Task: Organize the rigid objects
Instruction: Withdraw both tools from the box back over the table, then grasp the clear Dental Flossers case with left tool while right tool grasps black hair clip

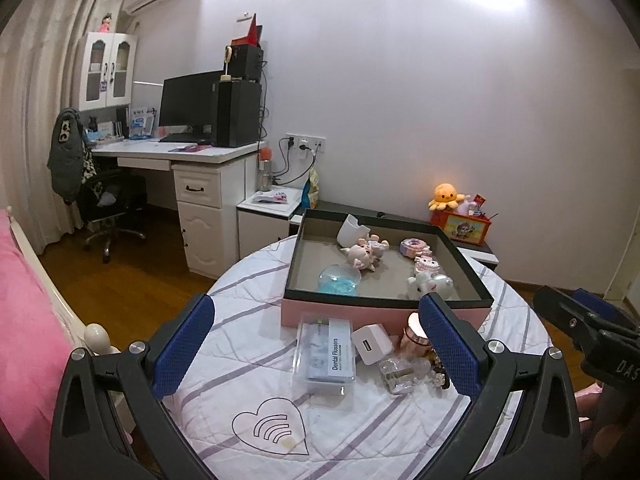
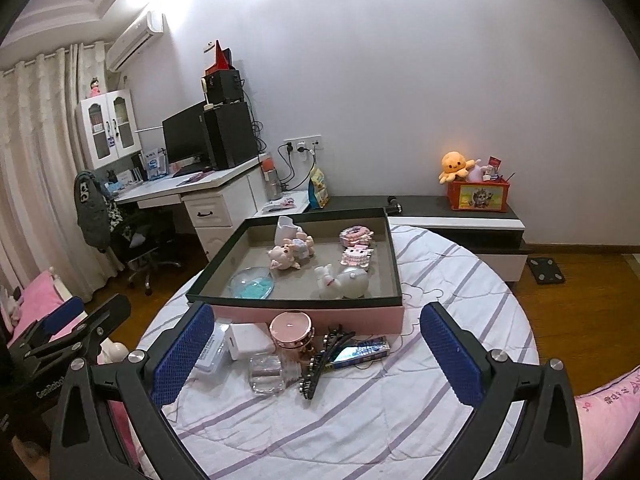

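A pink box with a dark rim (image 1: 384, 314) (image 2: 308, 315) stands on the round cloth-covered table and holds a pig doll (image 1: 362, 256) (image 2: 286, 258), a white unicorn figure (image 1: 426, 282) (image 2: 340, 280), a clear dome with blue filling (image 1: 340, 280) (image 2: 252, 282) and pink trinkets. In front of it lie a clear floss box (image 1: 325, 354), a white charger (image 1: 372, 344) (image 2: 248, 340), a rose-gold jar (image 2: 291, 330), a clear bottle (image 2: 268, 372), a black hair clip (image 2: 320, 360) and a blue packet (image 2: 362, 352). My left gripper (image 1: 316, 354) and right gripper (image 2: 316, 360) are open and empty above these.
A white desk (image 1: 180, 156) with monitor and an office chair (image 1: 108, 200) stand at the left. A low cabinet (image 2: 460, 224) with an orange plush and toy box is behind the table. A pink bed (image 1: 24, 320) lies at the left edge.
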Motion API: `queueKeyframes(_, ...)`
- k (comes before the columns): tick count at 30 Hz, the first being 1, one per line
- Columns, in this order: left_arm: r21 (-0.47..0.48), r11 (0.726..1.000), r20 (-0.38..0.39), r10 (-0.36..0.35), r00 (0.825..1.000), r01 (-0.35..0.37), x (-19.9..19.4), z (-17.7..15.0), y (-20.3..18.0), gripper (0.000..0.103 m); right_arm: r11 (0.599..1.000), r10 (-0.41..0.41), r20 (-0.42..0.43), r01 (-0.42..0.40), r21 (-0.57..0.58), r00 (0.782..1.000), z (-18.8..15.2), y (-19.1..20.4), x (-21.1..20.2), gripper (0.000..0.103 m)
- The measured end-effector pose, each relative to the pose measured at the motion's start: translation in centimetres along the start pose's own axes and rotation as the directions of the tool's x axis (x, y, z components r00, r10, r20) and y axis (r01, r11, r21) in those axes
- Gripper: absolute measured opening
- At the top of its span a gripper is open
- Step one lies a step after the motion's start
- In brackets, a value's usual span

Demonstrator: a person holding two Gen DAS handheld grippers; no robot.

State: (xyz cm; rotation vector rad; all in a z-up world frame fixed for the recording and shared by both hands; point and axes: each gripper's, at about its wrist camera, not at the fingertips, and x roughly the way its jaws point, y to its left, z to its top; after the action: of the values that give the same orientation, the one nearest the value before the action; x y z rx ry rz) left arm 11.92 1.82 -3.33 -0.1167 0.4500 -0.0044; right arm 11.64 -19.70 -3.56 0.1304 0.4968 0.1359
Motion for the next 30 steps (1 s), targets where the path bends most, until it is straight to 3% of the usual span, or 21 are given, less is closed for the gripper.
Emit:
queueKeyframes(18,0.030,1.000,0.034,-0.007,0.999,0.006,-1.1,-0.1,-0.3,0.103,1.000,-0.016,-0.006,0.016,-0.019,1.000,-0.3,0.1,-0.1,0.103)
queueKeyframes(30,0.062,0.998,-0.040,-0.013,0.999,0.016,1.4,-2.1,0.3,0.103,0.999,-0.037,-0.092,0.035,-0.027,0.995,-1.7,-1.5,2.4,0.103)
